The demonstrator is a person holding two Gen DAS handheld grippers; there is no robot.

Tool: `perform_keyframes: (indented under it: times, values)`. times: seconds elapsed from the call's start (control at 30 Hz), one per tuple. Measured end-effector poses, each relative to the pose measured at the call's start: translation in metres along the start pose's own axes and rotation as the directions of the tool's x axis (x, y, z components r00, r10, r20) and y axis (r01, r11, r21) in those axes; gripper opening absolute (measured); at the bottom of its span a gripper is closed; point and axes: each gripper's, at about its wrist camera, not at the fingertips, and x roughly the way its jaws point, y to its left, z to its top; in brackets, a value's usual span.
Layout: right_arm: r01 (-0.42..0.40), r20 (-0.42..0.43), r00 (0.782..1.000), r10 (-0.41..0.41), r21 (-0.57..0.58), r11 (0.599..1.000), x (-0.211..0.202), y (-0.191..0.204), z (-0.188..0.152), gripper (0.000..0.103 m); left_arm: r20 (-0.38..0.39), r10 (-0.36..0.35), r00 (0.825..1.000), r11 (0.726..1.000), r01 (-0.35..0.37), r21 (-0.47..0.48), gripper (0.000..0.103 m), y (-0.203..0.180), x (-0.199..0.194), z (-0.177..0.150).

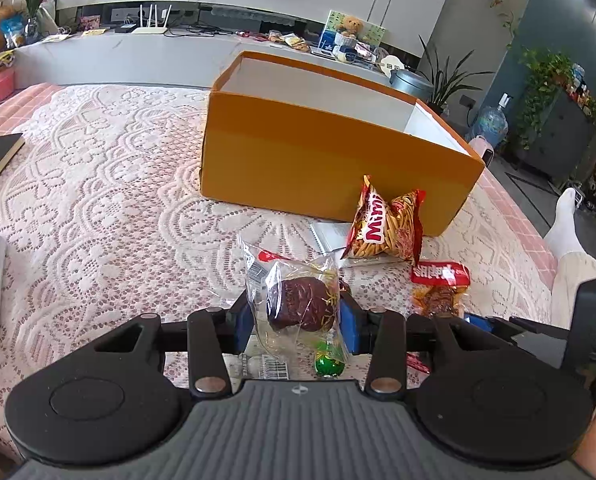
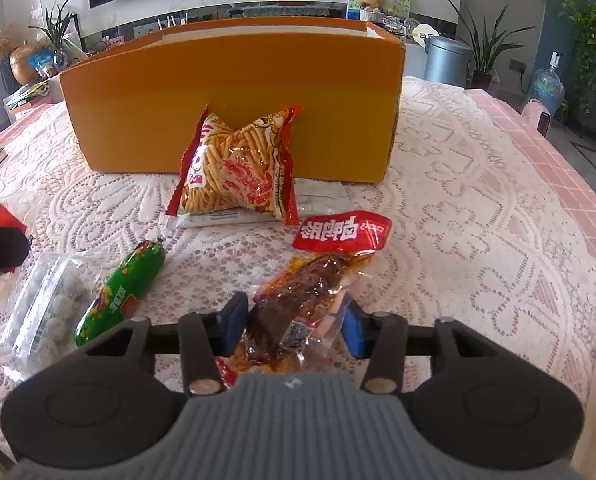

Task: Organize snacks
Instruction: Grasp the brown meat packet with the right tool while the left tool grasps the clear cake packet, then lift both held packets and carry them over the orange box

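1. Behind everything runs a long white TV console (image 1: pixel 170 46) with a router (image 1: pixel 150 20) on it, potted plants at both ends and a teddy bear (image 1: pixel 350 24) by a picture card
2. Pink lace covers the bench (image 1: pixel 98 200), and an open orange box (image 1: pixel 330 152) with a white inside stands on it toward the far side
3. My left tool (image 1: pixel 296 322) is clenched on a clear bag (image 1: pixel 294 300) holding a dark brown cake; the blue pads press the bag from both sides and it stands upright between them, with the bench visible beneath
4. Under that bag I see the end of a green sausage (image 1: pixel 329 362), which the right view shows lying flat on the lace beside a clear pack of pale round sweets (image 2: pixel 46 312)
5. My right tool (image 2: pixel 294 322) straddles a red-topped pouch of dark braised meat (image 2: pixel 298 292); the pouch lies between the fingers, but I cannot tell whether they grip it or just sit around it
6. Just beyond the pouch a red bag of stick snacks (image 2: pixel 238 168) leans against the front wall of the orange box, its lower edge resting on a flat white packet (image 2: pixel 322 196)
7. At the left edge of the right view, part of my left tool shows as a dark shape
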Motion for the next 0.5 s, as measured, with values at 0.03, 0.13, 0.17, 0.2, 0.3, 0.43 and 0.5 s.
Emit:
perform_keyframes:
  times: [0.03, 0.13, 0.17, 0.2, 0.3, 0.43, 0.5]
  values:
    - [0.000, -0.001, 1.000, 0.000, -0.002, 1.000, -0.002, 0.000, 0.000, 0.044, 0.001, -0.001, 1.000, 1.000, 0.001, -0.003, 0.048, 0.001, 0.000, 0.000]
    - [-0.011, 0.007, 1.000, 0.011, 0.001, 1.000, -0.009, -0.003, -0.001, 0.042, 0.003, -0.004, 1.000, 1.000, 0.004, -0.007, 0.048, 0.002, -0.001, 0.001]
    - [-0.014, 0.014, 1.000, 0.014, 0.000, 1.000, -0.013, -0.003, -0.001, 0.042, 0.004, -0.005, 1.000, 1.000, 0.005, -0.009, 0.048, 0.002, -0.002, 0.001]
    - [-0.018, 0.021, 1.000, 0.018, -0.001, 1.000, -0.017, -0.003, -0.001, 0.040, 0.004, -0.005, 1.000, 1.000, 0.005, -0.010, 0.048, 0.003, -0.002, 0.001]
    - [-0.033, 0.039, 0.999, 0.033, 0.002, 0.999, -0.028, -0.004, 0.002, 0.039, 0.007, -0.006, 1.000, 1.000, 0.006, -0.013, 0.048, 0.003, -0.003, 0.001]
    - [-0.051, 0.053, 0.997, 0.050, 0.015, 0.999, -0.041, -0.005, 0.007, 0.017, 0.008, -0.012, 1.000, 1.000, 0.012, -0.024, 0.048, 0.005, -0.005, 0.002]
    - [-0.061, 0.056, 0.997, 0.059, 0.037, 0.997, -0.044, -0.009, 0.010, 0.016, 0.010, -0.011, 1.000, 1.000, 0.011, -0.024, 0.048, 0.004, -0.006, 0.002]
